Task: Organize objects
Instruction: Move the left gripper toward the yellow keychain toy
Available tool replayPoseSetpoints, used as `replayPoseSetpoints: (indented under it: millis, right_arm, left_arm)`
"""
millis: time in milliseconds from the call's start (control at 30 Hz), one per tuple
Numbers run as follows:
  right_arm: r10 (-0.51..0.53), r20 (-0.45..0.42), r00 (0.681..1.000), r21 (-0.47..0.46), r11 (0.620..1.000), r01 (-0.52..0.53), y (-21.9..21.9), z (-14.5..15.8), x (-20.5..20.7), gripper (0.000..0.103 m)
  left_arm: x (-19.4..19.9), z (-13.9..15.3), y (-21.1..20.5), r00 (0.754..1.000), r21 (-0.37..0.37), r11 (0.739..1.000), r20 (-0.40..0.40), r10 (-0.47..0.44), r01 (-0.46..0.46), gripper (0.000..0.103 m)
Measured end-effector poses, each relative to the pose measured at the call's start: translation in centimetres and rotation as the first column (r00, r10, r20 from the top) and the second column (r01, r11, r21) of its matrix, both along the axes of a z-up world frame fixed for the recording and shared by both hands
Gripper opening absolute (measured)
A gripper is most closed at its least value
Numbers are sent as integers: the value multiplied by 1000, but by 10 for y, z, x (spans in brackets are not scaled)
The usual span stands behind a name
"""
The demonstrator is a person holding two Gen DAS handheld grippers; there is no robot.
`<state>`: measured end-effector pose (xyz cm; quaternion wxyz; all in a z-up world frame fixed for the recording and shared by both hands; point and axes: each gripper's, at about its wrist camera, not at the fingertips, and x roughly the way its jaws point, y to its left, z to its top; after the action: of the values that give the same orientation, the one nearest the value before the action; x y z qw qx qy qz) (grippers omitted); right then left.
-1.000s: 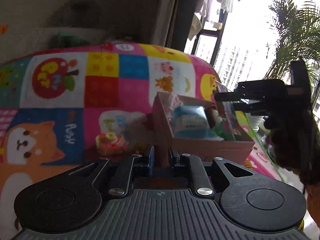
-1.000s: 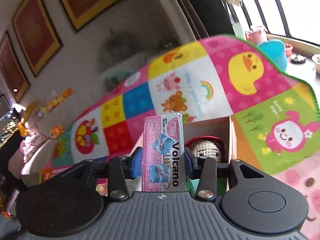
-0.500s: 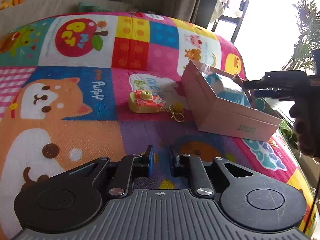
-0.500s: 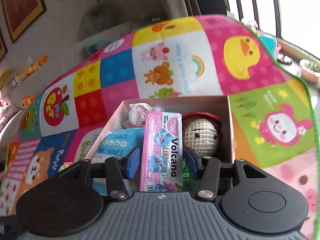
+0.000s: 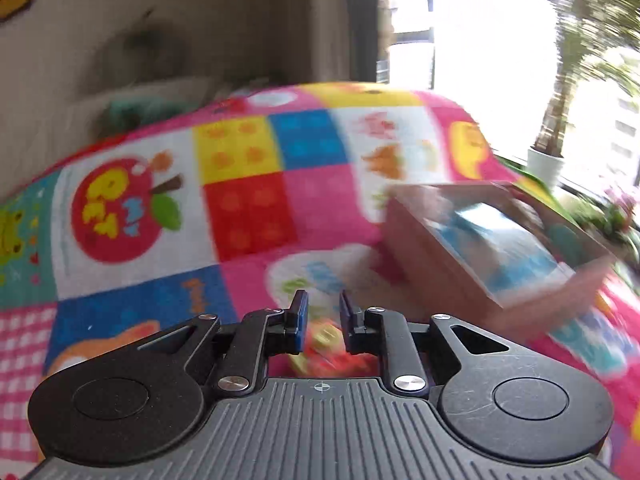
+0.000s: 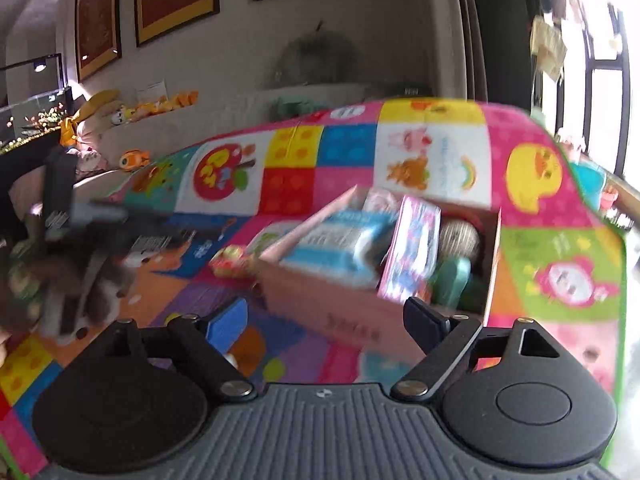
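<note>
A pink cardboard box (image 6: 320, 300) sits on the colourful play mat (image 6: 440, 160). It holds a blue packet (image 6: 340, 240), the pink Volcano box (image 6: 412, 248) standing on edge, a crocheted doll (image 6: 460, 236) and a teal item (image 6: 452, 280). My right gripper (image 6: 326, 320) is open and empty, drawn back in front of the box. A red-and-yellow toy phone keychain (image 6: 232, 260) lies left of the box. In the left wrist view the toy (image 5: 324, 344) lies just under my left gripper (image 5: 322, 312), whose jaws stand a narrow gap apart and empty. The box (image 5: 480, 248) is to its right.
The left gripper and hand (image 6: 68, 240) show blurred at the left of the right wrist view. A sofa ledge with plush toys (image 6: 132, 112) lies behind the mat. A window with potted plants (image 5: 548, 160) is at the right.
My right gripper has opened, let go of the pink Volcano box inside the cardboard box, and pulled back. My left gripper has moved down over the toy phone.
</note>
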<state>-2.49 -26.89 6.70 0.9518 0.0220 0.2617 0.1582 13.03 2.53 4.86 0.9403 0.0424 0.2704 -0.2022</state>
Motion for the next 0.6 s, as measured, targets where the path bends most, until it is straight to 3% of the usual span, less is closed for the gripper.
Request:
replayPoseSetpoints:
  millis: [100, 267, 400, 533, 600]
  right_arm:
    - [-25, -70, 997, 60, 998, 29, -3, -23, -1, 86]
    - [-63, -151, 986, 154, 984, 86, -14, -50, 5, 86]
    - [-93, -179, 979, 186, 974, 126, -21, -59, 6, 86]
    - [-114, -176, 978, 200, 968, 150, -23, -59, 6, 92]
    - [-115, -174, 978, 196, 969, 149, -23, -59, 6, 92]
  left_arm:
    - [35, -10, 6, 989, -96, 993, -138, 55, -68, 20]
    - [50, -30, 0, 976, -76, 995, -213, 41, -59, 20]
    - [28, -30, 3, 968, -99, 995, -248, -42, 18, 20]
    - [-17, -36, 4, 964, -21, 997, -255, -75, 72, 20]
    - [-48, -38, 7, 970, 1, 995, -223, -98, 100, 20]
